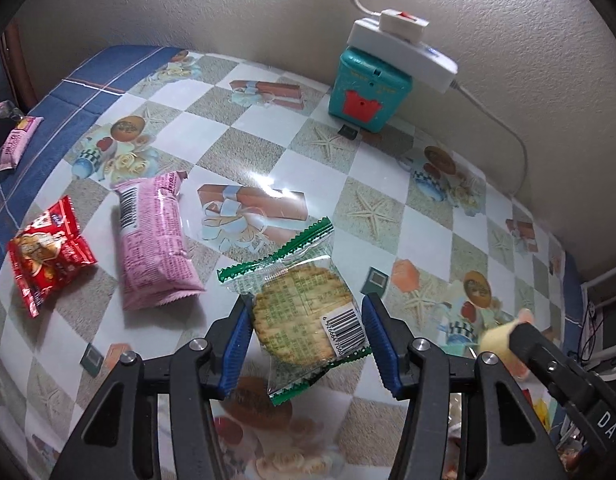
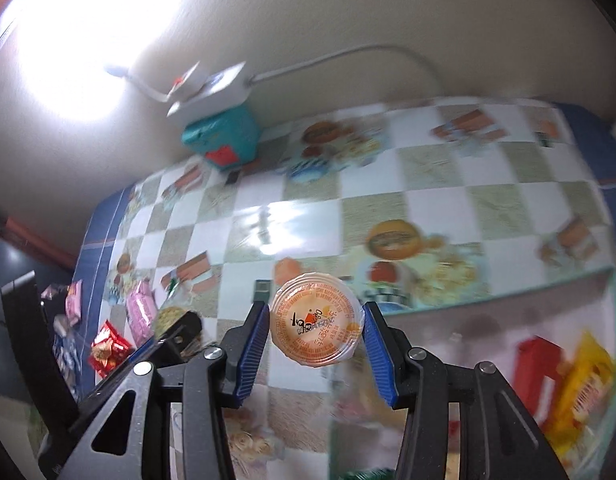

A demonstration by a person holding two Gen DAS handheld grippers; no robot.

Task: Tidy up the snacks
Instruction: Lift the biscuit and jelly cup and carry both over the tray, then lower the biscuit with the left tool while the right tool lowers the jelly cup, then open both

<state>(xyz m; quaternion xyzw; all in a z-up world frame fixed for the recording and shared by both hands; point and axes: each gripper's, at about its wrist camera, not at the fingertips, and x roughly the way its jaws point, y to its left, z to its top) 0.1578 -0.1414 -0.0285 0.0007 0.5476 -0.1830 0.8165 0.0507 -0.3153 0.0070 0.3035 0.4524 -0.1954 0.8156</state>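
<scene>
Both grippers are carrying snacks above the checkered tablecloth [image 1: 268, 92]: the left gripper [image 1: 307, 338] is clamping a green-edged cracker packet [image 1: 304, 316] between its blue pads, and the right gripper [image 2: 313, 330] is pinching an orange jelly cup [image 2: 315, 320] by its sides. The packet's loose tail is drooping below the left jaws, so steady pad pressure and a level carry look wise — a soft wrapper could slide. Left of the left gripper, a pink wafer pack [image 1: 156, 240] and a red snack pouch [image 1: 48, 252] are lying on the cloth; ahead of both tools is bare cloth — open room up to a teal box [image 1: 367, 92] at the wall. The table's near edge is falling away just right of the right gripper.
</scene>
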